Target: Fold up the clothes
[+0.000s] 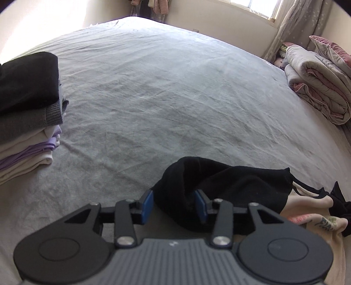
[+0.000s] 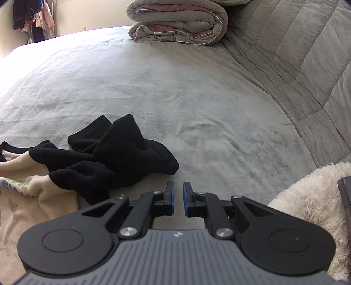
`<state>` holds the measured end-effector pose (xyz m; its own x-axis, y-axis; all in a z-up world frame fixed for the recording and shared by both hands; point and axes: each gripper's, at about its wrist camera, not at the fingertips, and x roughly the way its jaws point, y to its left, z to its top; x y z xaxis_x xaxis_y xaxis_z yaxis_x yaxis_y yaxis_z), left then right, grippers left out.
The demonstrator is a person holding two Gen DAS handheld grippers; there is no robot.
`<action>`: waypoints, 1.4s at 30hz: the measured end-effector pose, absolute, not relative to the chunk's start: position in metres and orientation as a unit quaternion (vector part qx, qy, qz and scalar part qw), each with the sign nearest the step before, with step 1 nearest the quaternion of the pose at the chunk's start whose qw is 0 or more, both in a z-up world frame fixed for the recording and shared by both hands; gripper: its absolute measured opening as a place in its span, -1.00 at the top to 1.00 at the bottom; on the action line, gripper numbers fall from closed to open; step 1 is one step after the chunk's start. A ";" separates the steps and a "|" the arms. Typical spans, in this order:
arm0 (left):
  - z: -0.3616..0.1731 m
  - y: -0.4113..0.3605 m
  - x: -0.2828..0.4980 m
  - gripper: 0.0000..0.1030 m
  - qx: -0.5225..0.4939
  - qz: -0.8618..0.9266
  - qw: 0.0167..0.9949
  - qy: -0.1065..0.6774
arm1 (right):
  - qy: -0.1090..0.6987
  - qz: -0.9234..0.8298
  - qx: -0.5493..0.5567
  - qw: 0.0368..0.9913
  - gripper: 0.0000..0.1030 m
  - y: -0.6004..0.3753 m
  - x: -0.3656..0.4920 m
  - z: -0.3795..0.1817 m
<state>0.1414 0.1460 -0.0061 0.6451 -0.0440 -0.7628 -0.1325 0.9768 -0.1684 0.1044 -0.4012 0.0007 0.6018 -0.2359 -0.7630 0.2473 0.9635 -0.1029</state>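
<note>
So, left gripper (image 1: 174,205) spread around the crumpled black garment (image 1: 230,186) on the bed (image 1: 164,98), lining up a pinch | right gripper (image 2: 178,198) nearly pressed together, empty, beside it | folded stack (image 1: 28,120) parked left, out of the way

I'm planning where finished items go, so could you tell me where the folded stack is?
In the left wrist view, the folded stack sits on the grey bed at the far left edge, across open sheet from the black garment.

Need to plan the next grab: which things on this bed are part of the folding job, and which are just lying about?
Job:
black garment, between the open left hand-held gripper fingers
cream printed garment
folded clothes stack
right hand-held gripper, holding nothing

Lying about:
rolled comforter
fluffy cream blanket
hanging clothes
</note>
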 end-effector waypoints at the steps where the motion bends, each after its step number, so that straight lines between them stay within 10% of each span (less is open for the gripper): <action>1: -0.001 0.142 0.142 0.06 -0.095 0.018 0.904 0.416 | 0.425 -0.127 0.003 0.896 0.71 -0.397 0.106 0.003; 6: 0.010 0.118 0.157 0.02 -0.064 -0.031 0.912 0.405 | 0.412 -0.086 -0.004 0.907 0.15 -0.374 0.121 0.014; 42: -0.057 0.022 0.256 0.07 0.021 -0.179 0.870 0.459 | 0.443 0.099 -0.027 0.891 0.15 -0.278 0.222 -0.054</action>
